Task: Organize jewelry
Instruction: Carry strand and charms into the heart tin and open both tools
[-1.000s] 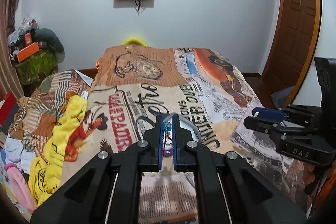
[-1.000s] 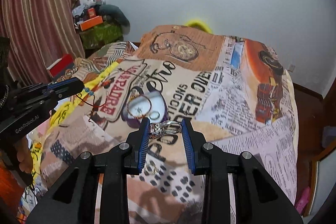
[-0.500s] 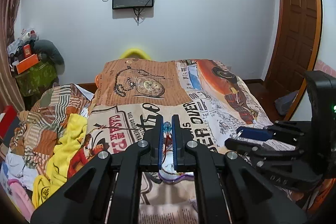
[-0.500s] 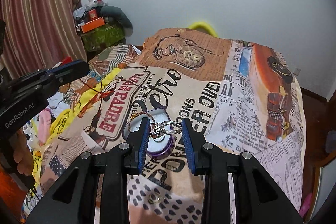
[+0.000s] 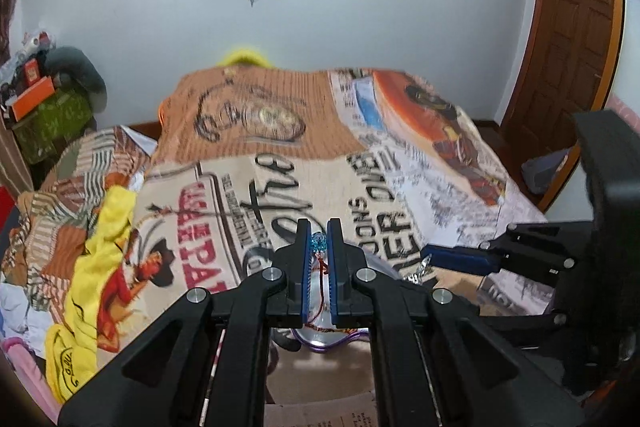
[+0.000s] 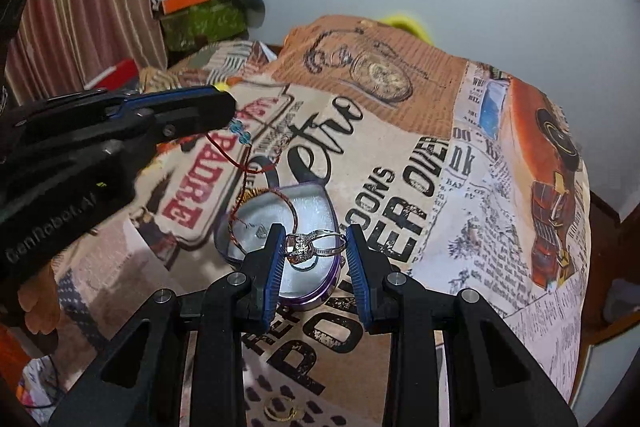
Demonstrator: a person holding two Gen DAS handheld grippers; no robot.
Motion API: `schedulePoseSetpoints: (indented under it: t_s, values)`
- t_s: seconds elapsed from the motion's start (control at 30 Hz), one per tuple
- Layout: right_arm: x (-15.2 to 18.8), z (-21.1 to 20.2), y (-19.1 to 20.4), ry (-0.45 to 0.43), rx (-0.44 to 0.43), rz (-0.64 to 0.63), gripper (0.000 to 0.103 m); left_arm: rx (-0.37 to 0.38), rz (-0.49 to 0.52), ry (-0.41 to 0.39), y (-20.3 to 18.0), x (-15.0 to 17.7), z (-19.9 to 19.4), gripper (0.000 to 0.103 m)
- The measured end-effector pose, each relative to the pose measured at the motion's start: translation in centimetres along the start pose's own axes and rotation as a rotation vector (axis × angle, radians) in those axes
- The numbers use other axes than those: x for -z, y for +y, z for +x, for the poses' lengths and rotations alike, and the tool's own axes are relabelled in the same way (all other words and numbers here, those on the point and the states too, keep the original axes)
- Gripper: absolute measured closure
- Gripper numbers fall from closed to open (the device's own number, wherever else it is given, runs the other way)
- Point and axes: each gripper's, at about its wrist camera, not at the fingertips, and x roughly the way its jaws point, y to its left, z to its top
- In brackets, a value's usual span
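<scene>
Printed bedspread, purple tin on it. Left gripper pinched on bead cord; right gripper clamping rings. Neither released yet; gold ring left outside.

The bedspread carries big print: red "PADRE" at 9 o'clock of the right wrist view, black script "etro" above center, "OVER" at 3 o'clock, and "PO" at 6 o'clock. The left gripper has "GenRobot.AI" on its black body, blurred but readable.
</scene>
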Motion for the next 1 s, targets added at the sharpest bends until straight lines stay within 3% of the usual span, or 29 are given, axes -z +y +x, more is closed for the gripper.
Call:
schedulePoseSetpoints:
  t_s: [0.4,0.77,0.87,0.93,1.0]
  values:
    - [-0.1,2.4,0.7,0.075,-0.02,-0.048,0.075,0.022,0.003,0.162,1.3,3.0,3.6,0.097]
    - [-0.1,3.4,1.3,0.112,-0.02,-0.066,0.075,0.001,-0.014,0.161,1.9,2.9,2.3,0.095]
    - [0.0,3.3,1.4,0.122,-0.01,-0.065,0.074,-0.005,-0.027,0.149,2.1,2.8,1.5,0.084]
    - [0.0,3.2,1.5,0.122,-0.006,-0.062,0.072,-0.014,-0.031,0.132,2.1,2.8,0.8,0.069]
    - [0.0,2.8,1.5,0.116,0.0,-0.057,0.069,-0.019,-0.029,0.12,2.1,2.7,0.0,0.068]
